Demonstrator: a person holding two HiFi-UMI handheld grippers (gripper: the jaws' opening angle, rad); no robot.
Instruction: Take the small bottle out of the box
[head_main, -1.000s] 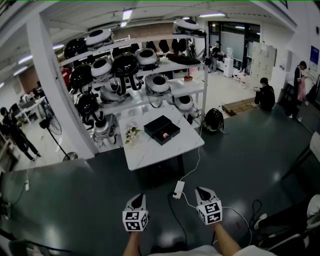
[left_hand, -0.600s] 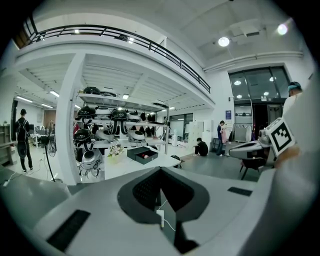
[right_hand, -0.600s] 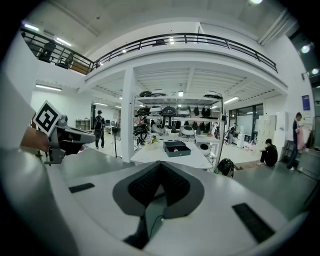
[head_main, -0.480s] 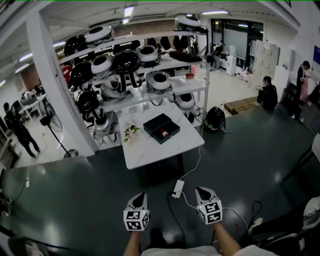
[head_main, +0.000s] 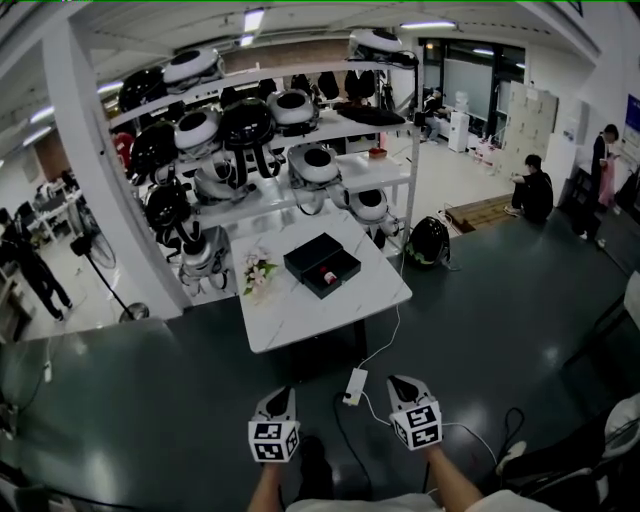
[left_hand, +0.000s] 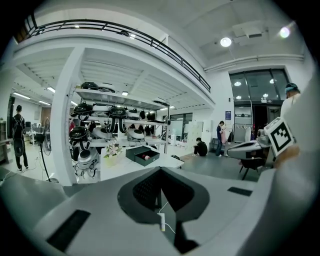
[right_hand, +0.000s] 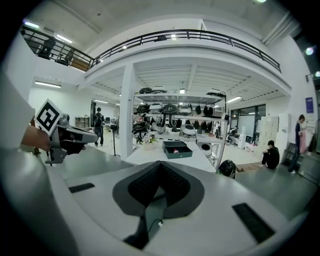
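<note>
Though right tool (head_main: 398, 381) shows overhead, only its view reveals closed jaws.

The tabletop (head_main: 290, 320) stands in the middle of the floor, with the shelf rack (head_main: 395, 170) right behind it and helmets (head_main: 248, 125) on the rack's shelves. On the tabletop the box (head_main: 310, 255) lies toward the far side, with the small bottle (head_main: 327, 274) in its nearer part. Flowers (head_main: 258, 272) sit just left of the box. A pillar (head_main: 100, 170) rises left of the rack. A bag (head_main: 428, 240) lies on the floor right of the tabletop. A power strip (head_main: 352, 385) lies on the floor before the tabletop, between the 2 claws: left claw (head_main: 279, 395), right claw (head_main: 403, 382), both well short of the tabletop
</note>
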